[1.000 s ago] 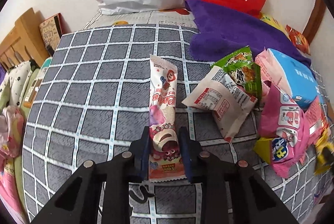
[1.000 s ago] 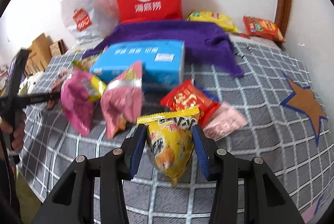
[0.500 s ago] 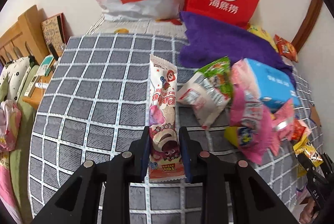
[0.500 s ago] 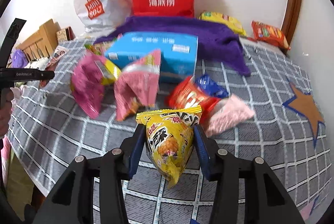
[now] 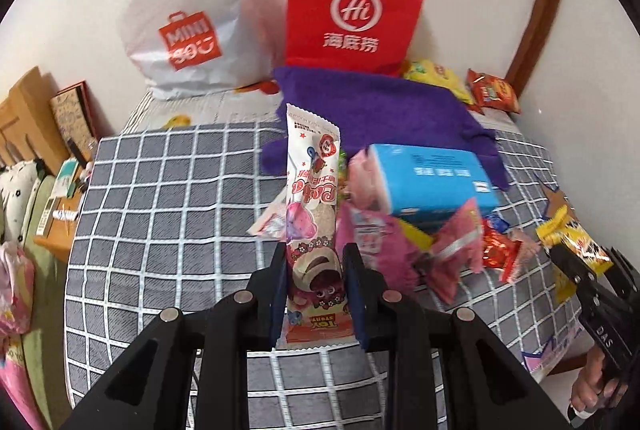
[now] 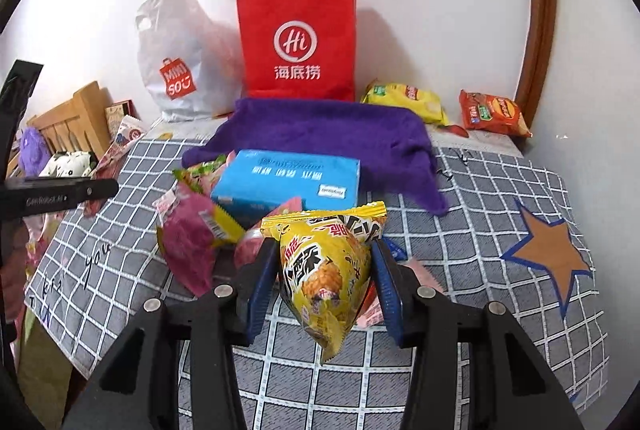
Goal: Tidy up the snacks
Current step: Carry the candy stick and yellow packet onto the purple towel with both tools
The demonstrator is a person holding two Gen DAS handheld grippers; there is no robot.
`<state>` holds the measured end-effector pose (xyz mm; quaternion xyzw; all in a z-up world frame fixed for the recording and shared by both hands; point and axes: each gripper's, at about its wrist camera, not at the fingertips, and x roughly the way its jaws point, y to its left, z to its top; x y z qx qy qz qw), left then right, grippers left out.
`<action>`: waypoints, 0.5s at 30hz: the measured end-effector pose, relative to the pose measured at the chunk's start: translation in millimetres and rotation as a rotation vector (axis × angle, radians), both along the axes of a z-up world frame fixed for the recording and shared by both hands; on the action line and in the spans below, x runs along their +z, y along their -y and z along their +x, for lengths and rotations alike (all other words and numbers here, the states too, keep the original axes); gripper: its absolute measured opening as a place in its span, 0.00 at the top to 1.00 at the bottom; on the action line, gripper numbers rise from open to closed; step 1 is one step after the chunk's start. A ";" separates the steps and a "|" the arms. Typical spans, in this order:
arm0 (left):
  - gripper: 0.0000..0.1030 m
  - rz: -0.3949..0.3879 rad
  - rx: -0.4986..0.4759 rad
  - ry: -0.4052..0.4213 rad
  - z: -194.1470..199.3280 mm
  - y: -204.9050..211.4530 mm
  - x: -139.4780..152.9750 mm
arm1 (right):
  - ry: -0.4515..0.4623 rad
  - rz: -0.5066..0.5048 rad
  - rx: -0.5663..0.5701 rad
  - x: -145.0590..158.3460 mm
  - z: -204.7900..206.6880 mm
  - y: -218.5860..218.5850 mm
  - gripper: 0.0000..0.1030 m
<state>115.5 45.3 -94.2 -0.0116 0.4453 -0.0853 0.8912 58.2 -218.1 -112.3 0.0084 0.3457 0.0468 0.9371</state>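
Left hand-held gripper clamped on the long pink snack packet, right hand-held gripper squeezing the yellow chip bag, both above the bed.

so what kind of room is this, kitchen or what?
Looks like a bedroom, not a kitchen: the snacks lie on a grey checked bedspread, a wooden headboard stands at one end, and shopping bags lean against the wall.

grippers 2 | shopping bags 2 | blue box 1 | purple cloth 1
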 end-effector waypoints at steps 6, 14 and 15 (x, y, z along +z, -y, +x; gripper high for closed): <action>0.75 -0.020 -0.019 0.000 7.2 17.2 6.4 | 0.007 0.000 -0.010 13.9 8.8 5.8 0.55; 0.75 -0.029 -0.059 0.001 30.6 46.7 14.8 | 0.018 -0.013 -0.026 34.3 43.0 11.1 0.55; 0.75 -0.029 -0.066 -0.003 36.4 50.8 15.4 | 0.014 0.002 -0.030 36.3 50.8 13.2 0.55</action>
